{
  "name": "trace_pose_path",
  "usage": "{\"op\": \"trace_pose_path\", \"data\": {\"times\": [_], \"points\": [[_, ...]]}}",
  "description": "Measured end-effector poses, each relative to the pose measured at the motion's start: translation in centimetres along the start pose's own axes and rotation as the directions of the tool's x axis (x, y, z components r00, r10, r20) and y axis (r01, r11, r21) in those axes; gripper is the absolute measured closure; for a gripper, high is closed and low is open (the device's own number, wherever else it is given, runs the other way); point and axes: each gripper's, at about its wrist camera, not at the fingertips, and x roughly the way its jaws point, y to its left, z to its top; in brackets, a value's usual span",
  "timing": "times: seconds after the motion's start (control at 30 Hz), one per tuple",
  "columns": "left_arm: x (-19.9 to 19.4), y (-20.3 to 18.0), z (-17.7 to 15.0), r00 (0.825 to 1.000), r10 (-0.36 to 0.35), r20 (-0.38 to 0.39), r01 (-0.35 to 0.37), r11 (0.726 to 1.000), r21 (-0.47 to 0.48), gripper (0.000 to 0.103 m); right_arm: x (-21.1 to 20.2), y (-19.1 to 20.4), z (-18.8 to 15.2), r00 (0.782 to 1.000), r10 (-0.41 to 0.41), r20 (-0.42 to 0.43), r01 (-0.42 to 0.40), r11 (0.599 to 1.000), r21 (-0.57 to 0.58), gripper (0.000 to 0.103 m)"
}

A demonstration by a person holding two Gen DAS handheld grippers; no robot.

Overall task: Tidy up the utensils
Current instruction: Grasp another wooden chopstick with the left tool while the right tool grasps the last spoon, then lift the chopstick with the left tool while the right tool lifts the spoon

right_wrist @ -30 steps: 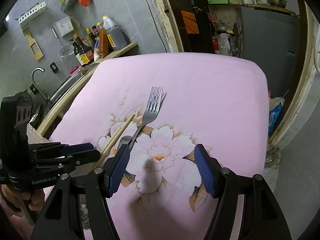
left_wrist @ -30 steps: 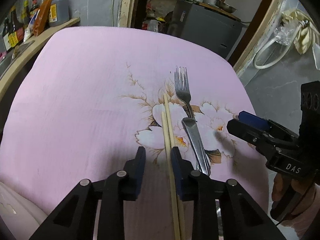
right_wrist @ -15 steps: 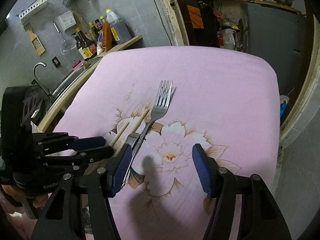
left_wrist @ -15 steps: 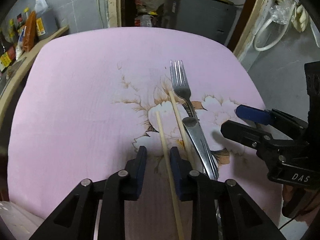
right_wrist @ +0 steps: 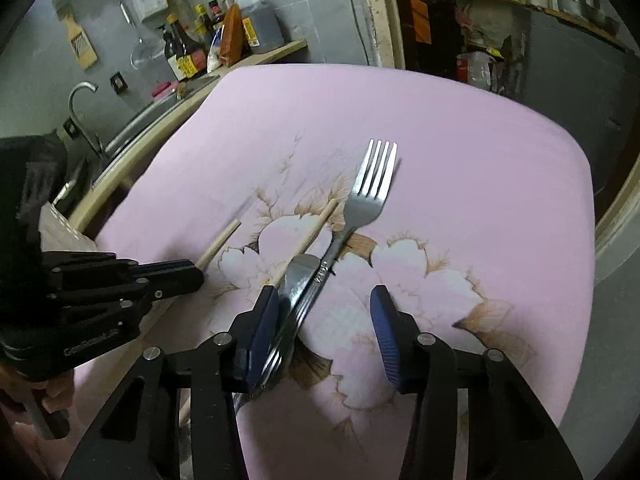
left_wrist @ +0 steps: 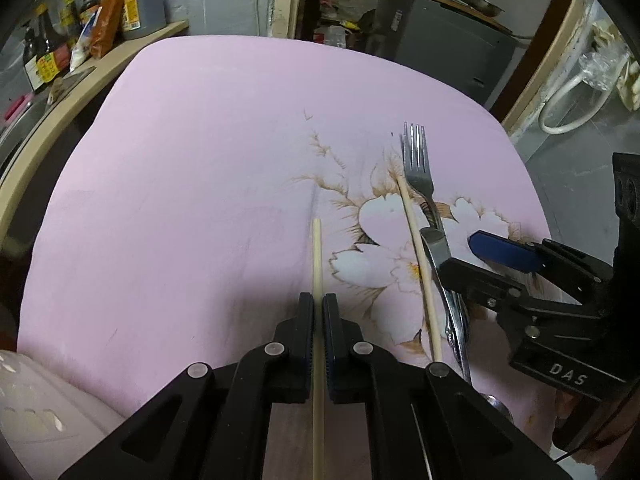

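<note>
The left gripper (left_wrist: 318, 316) is clamped on one thin, light wooden chopstick (left_wrist: 317, 256) at centre frame. The right gripper (right_wrist: 324, 320), jaws just closing but half open, straddles the stiff, likely slippery steel fork (right_wrist: 360, 208) handle and a spoon (right_wrist: 298, 276), while the second chopstick (right_wrist: 308, 238) lies just beside them on the pink cloth surface (right_wrist: 460, 168).

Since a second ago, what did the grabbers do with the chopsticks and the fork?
The left gripper has closed on one chopstick and pulled it left, away from the other chopstick. The right gripper slid in, its jaws closing, now astride the fork and spoon handles. Those stayed on the pink cloth.
</note>
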Motion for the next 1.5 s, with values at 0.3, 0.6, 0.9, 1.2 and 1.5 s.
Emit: {"op": "trace_pose_path", "data": {"times": [0.3,0.6,0.9,1.2,1.5], "points": [[0.0,0.2,-0.2,1.000,-0.007,-0.005,0.007,1.000,-0.023,0.098,0.7,2.1,1.1,0.995,-0.091,-0.052,0.087,0.994,-0.065,0.063],[-0.1,0.7,-0.2,1.000,-0.016,-0.012,0.016,1.000,-0.027,0.098,-0.6,3.1,0.5,0.986,-0.128,-0.105,0.123,0.991,-0.061,0.081],[0.0,0.7,0.0,0.999,-0.033,-0.026,0.033,0.999,-0.027,0.098,-3.7,-0.2,-1.6,0.998,0.026,-0.051,-0.016,0.984,0.176,0.095],[0.4,0.4,0.9,0.997,-0.052,-0.050,0.051,0.999,-0.017,0.097,-4.4,-2.9,-3.9,0.997,0.076,-0.015,-0.069,0.957,0.281,0.095],[1.4,0.0,2.4,0.988,-0.086,-0.126,0.084,0.996,-0.022,0.097,-1.6,-3.6,-4.1,0.989,0.138,-0.043,-0.115,0.931,0.346,0.095]]}}
